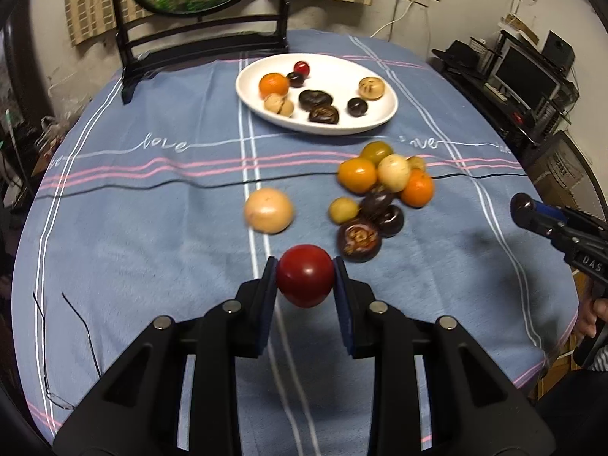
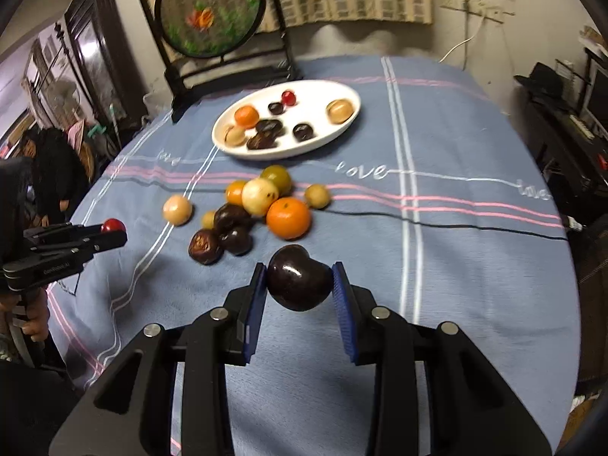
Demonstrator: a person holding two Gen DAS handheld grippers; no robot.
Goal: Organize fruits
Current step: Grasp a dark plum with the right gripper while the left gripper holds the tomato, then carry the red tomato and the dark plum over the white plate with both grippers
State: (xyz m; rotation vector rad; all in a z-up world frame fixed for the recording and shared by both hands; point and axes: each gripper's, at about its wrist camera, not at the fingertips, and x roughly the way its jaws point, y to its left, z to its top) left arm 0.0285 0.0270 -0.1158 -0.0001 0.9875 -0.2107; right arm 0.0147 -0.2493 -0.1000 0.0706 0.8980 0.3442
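Observation:
My left gripper [image 1: 305, 277] is shut on a round red fruit [image 1: 305, 280], held above the blue tablecloth. My right gripper [image 2: 299, 279] is shut on a dark purple fruit [image 2: 298, 277], also lifted off the cloth. A white oval plate [image 1: 387, 114] at the far side holds several fruits: an orange, a small red one, dark ones and tan ones. Between plate and grippers lies a loose heap of fruit [image 1: 383, 190], with oranges, pale and dark pieces. A pale round fruit [image 1: 268, 211] lies apart to its left. In the right wrist view the left gripper [image 2: 114, 230] shows with its red fruit [image 2: 113, 225].
A round embroidered screen on a black stand [image 2: 212, 11] stands behind the plate [image 2: 342, 129]. A thin black cable [image 1: 152, 184] runs across the cloth. The right gripper [image 1: 522, 211] enters at the left view's right edge. Shelves with electronics [image 1: 528, 76] stand right of the table.

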